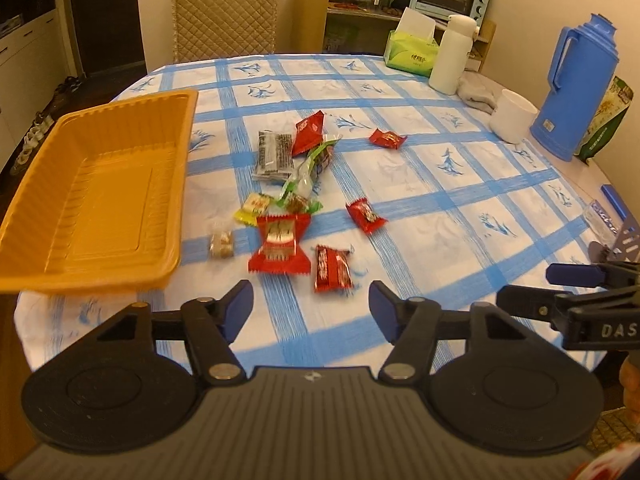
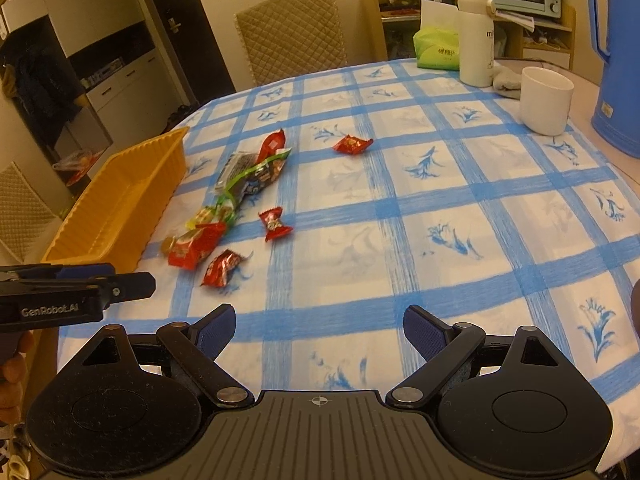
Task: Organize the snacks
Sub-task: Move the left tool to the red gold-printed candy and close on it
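Several wrapped snacks [image 1: 280,246], mostly red, lie scattered mid-worktop [image 1: 420,200] beside an orange tray [image 1: 100,200].
Both claws, left [image 1: 311,306] and right [image 2: 319,330], hover released near the edge; cup [image 1: 513,117] and blue jug [image 1: 576,92] stand well apart.

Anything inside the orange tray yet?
No snacks show in the orange tray; the left wrist view shows its ribbed floor bare. From the right wrist view its near wall hides part of the floor. The wrapped snacks lie on the tablecloth beside it.

Orange tray [image 1: 120,128], red snack packets [image 1: 280,246], blue-checked white tablecloth [image 1: 440,200].
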`<act>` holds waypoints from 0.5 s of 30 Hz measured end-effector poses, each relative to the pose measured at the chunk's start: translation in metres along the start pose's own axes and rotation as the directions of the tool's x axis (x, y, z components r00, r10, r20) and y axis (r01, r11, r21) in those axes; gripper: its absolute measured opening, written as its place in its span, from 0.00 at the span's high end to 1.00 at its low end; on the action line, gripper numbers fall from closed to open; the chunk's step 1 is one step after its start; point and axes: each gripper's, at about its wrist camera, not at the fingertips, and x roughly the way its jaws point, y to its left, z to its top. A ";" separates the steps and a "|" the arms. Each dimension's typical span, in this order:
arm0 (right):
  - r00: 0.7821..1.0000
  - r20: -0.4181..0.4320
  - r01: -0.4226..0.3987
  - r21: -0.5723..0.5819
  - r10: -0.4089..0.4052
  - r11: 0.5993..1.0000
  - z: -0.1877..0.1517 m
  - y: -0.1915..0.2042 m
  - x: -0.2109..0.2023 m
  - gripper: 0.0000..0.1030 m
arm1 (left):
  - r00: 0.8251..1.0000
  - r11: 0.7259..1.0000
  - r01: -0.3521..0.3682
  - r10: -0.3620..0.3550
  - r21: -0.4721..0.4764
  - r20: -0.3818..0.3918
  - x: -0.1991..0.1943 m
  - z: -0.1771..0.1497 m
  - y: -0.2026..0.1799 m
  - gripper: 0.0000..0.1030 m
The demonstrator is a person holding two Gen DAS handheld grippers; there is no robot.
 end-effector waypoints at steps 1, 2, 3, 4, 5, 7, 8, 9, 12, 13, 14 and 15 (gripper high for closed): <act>1.000 0.003 0.000 0.002 0.000 1.000 0.002 -0.002 0.002 0.17 | 1.000 1.000 -0.002 0.002 0.005 -0.004 0.004 0.003 0.000 0.45; 1.000 0.002 -0.002 0.006 0.002 1.000 0.005 -0.003 0.006 0.21 | 1.000 1.000 -0.004 0.005 0.013 -0.009 0.011 0.008 0.001 0.46; 1.000 0.001 0.001 0.011 -0.001 1.000 0.007 -0.005 0.009 0.23 | 1.000 1.000 -0.006 0.006 0.021 -0.013 0.016 0.012 0.001 0.48; 1.000 0.000 0.005 0.017 -0.005 1.000 0.010 -0.007 0.012 0.24 | 1.000 1.000 -0.007 0.008 0.028 -0.017 0.021 0.016 0.002 0.49; 1.000 0.000 0.009 0.022 -0.009 1.000 0.012 -0.009 0.015 0.25 | 1.000 0.999 -0.009 0.010 0.032 -0.022 0.026 0.020 0.003 0.50; 1.000 0.002 0.014 0.029 -0.014 0.999 0.015 -0.012 0.020 0.26 | 0.999 0.999 -0.010 0.011 0.041 -0.033 0.036 0.026 0.005 0.54; 1.000 0.001 0.018 0.033 -0.018 0.999 0.017 -0.014 0.022 0.27 | 0.999 0.999 -0.010 0.012 0.045 -0.039 0.041 0.029 0.006 0.57; 1.000 0.000 0.022 0.039 -0.022 0.999 0.018 -0.015 0.025 0.27 | 0.999 0.999 -0.011 0.013 0.051 -0.047 0.047 0.031 0.007 0.60; 1.000 -0.005 0.029 0.058 -0.028 0.998 0.022 -0.020 0.031 0.28 | 0.997 0.998 -0.012 0.016 0.065 -0.071 0.061 0.037 0.010 0.61; 0.999 -0.007 0.032 0.065 -0.031 0.997 0.022 -0.021 0.033 0.28 | 0.996 0.997 -0.015 0.021 0.070 -0.081 0.066 0.039 0.010 0.62; 0.999 -0.009 0.035 0.070 -0.034 0.997 0.023 -0.022 0.034 0.28 | 0.996 0.997 -0.015 0.022 0.071 -0.088 0.070 0.040 0.010 0.62; 0.999 -0.011 0.038 0.076 -0.038 0.996 0.023 -0.023 0.036 0.28 | 0.995 0.997 -0.015 0.022 0.072 -0.095 0.074 0.041 0.011 0.63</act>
